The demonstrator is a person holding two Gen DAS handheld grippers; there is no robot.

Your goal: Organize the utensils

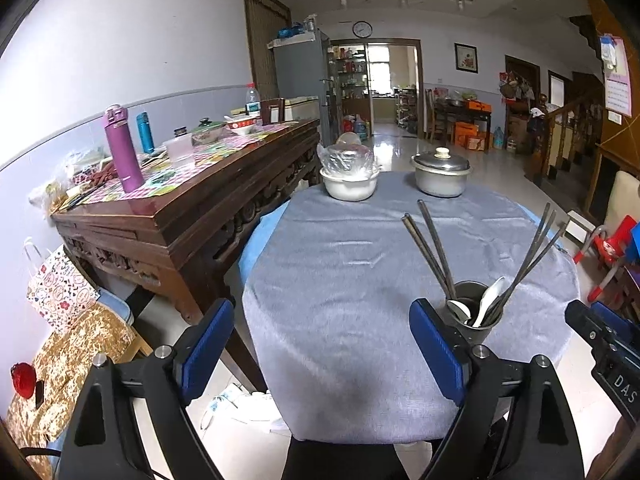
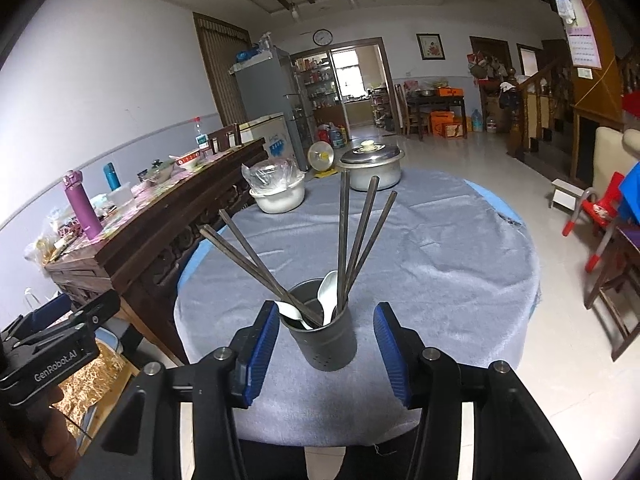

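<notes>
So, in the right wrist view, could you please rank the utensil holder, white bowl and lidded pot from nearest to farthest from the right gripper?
1. Utensil holder, between the open fingers of the right gripper.
2. White bowl, far side, left.
3. Lidded pot, far edge, slightly farther back.

Both black plastic grippers [image 1: 320, 344] [image 2: 326, 354] carry ribbed blue finger pads [image 2: 260, 354], silver screws behind them, white lettering.
</notes>
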